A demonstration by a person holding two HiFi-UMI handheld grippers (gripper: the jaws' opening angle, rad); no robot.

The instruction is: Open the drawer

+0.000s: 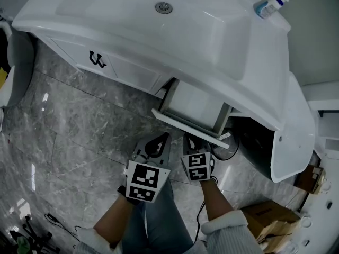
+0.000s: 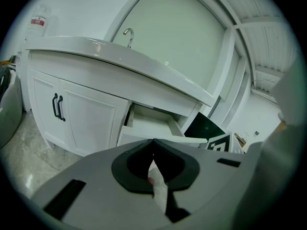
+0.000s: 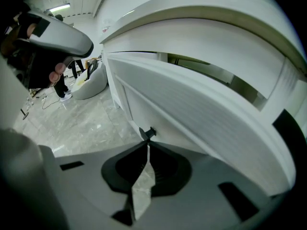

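Observation:
The white drawer under the sink stands pulled partway out of the vanity, its inside bare. In the left gripper view the same drawer shows open beyond the jaws. My right gripper sits against the drawer front. Its jaws are closed, with the tips pinching the small black handle. My left gripper hangs beside it, a little back from the drawer, and its jaws are shut on nothing.
A white basin tops the vanity, with a bottle at its far right. Two cabinet doors with black handles are left of the drawer. A dark opening lies to its right, and a cardboard box stands on the marble floor.

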